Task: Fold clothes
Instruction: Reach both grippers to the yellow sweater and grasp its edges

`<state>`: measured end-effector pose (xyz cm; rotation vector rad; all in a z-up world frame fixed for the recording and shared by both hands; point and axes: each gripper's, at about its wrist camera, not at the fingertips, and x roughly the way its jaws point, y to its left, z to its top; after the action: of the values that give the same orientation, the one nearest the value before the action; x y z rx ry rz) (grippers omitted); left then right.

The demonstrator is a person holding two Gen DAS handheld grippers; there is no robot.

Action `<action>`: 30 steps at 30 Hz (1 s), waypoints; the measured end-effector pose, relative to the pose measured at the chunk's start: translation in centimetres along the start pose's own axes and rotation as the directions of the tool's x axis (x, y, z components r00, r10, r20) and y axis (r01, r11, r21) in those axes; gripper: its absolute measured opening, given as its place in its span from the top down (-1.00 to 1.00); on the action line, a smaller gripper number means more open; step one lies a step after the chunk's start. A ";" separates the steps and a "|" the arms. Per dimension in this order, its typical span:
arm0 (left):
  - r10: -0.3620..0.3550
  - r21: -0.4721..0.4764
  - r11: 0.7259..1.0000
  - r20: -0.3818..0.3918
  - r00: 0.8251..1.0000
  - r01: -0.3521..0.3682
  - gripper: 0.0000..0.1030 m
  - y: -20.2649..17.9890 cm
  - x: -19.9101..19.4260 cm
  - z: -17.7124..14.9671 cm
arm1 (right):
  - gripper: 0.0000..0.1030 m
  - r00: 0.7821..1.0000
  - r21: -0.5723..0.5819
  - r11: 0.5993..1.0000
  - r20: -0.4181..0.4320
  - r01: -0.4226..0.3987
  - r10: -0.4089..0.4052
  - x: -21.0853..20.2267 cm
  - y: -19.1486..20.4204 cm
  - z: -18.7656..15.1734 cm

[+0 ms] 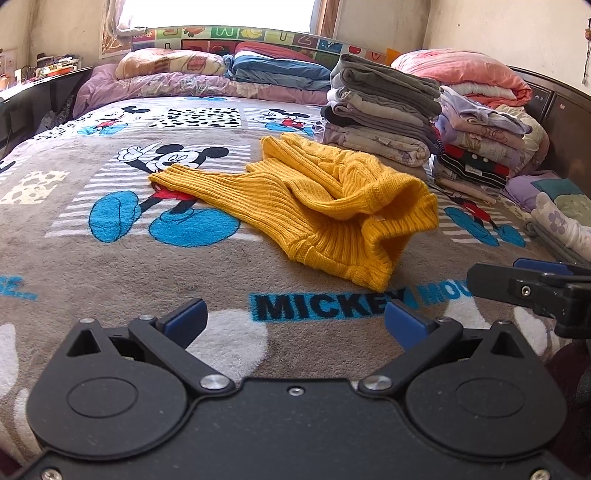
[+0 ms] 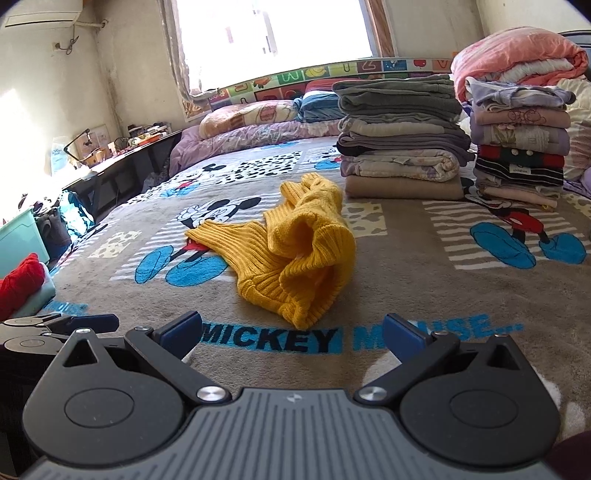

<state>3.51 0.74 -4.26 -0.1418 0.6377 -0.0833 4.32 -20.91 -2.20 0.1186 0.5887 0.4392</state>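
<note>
You have the Mickey Mouse blanket (image 2: 424,236) spread across the bed as your landmark; at its far edge lie a patterned pillow (image 2: 251,112) and a folded blue quilt (image 1: 277,72), with a pink quilt (image 2: 517,48) heaped at its far right corner; behind them an alphabet mat (image 2: 332,72) stands against the wall under the bright window (image 2: 269,33); off the blanket's left edge you see a cluttered dark desk (image 2: 122,155), a teal bin (image 2: 18,236) nearer you, and an air conditioner (image 2: 44,13) high on the wall.

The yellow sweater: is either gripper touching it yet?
Apart. Both wrist views show bare blanket between the yellow sweater and the open left gripper and right gripper.
</note>
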 end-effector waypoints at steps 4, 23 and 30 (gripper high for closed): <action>-0.047 -0.083 0.995 0.059 0.997 0.052 -0.99 1.0 1.0 -0.4 | -0.99 1.000 -0.057 0.998 0.012 -0.016 0.016 1.1 0.4 1.3; -0.191 -0.207 0.958 0.048 0.980 0.197 -0.96 1.3 8.7 0.7 | -0.48 0.993 -0.479 0.877 -0.112 -0.033 -0.024 9.8 2.2 6.3; -0.233 -0.328 0.914 0.063 0.970 0.241 -0.69 1.9 11.3 0.6 | -0.25 0.985 -0.552 0.833 -0.159 -0.031 -0.069 12.6 1.9 7.3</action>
<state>12.96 1.31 -10.69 -0.5489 0.6061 -0.2084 17.05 -13.68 -2.19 -0.4901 0.6114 0.5898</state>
